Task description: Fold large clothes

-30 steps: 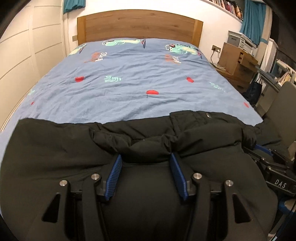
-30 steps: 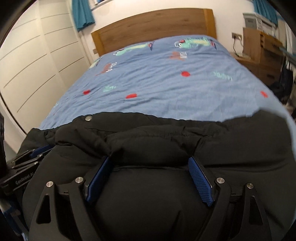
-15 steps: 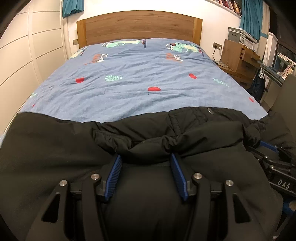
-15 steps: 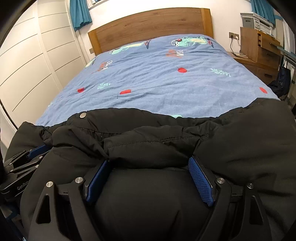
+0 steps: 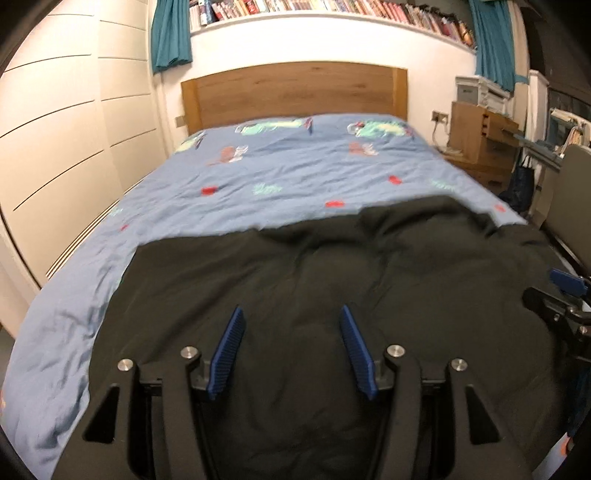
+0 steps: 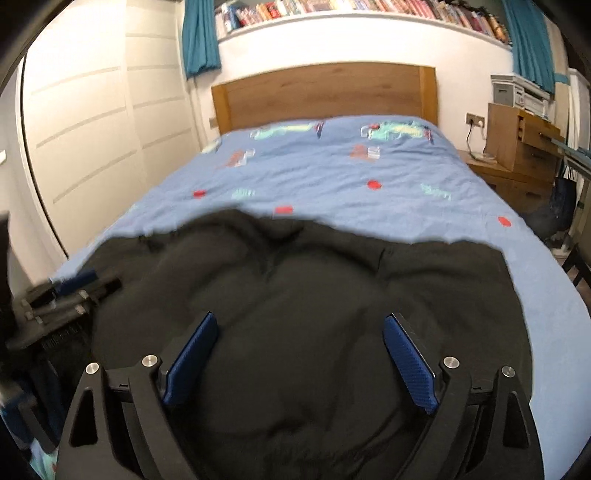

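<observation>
I have both grippers — left gripper (image 5: 290,314) and right gripper (image 6: 301,321) — above the black coat (image 5: 314,295) spread across the near end of the bed (image 5: 295,173), jaws opening, pads apart and gripping nothing.

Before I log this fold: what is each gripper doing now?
Left gripper: jaws opening, off the black coat.
Right gripper: jaws opening, holding nothing.

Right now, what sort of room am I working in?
A bedroom, most likely in a home: a bed with a blue printed duvet and wooden headboard, a bookshelf above, and the black jacket spread on the bed.
</observation>
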The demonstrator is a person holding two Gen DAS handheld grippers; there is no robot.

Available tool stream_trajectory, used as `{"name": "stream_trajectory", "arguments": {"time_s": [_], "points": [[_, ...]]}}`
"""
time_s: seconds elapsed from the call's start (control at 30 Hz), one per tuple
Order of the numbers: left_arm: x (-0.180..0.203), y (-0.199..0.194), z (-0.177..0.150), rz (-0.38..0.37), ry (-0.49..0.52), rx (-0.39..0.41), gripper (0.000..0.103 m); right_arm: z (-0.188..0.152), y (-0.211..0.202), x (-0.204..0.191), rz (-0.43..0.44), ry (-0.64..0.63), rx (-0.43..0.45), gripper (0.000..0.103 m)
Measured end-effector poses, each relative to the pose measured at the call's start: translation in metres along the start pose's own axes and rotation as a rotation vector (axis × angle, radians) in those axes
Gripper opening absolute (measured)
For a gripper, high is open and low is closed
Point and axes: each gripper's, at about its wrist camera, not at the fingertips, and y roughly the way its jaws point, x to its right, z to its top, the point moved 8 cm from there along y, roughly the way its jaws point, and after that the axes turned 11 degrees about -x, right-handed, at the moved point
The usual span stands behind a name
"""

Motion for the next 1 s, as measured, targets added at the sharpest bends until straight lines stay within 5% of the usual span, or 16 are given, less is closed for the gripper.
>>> {"name": "stream_trajectory", "arguments": {"time_s": [0.13,0.4,0.6,1.0], "points": [[-0.024,0.024,-0.014,-0.047,-0.06,-0.077,0.069,-0.011,0.017,0.016,0.008,0.047,-0.035,0.098],[-0.067,0.006,-0.018,-0.049,-0.151,-0.101,0.068,-0.014,0.008,0.05,-0.088,0.1,-0.085,0.098],[-0.069,-0.019,-0.038,-0.091,-0.151,-0.054,0.068,-0.02,-0.039,0.016,-0.139,0.003,-0.018,0.098],[-0.056,-0.01,-0.072,-0.048,-0.103,-0.123,0.069,-0.075,-0.037,0.004,-0.181,-0.025,-0.099,0.098]]}}
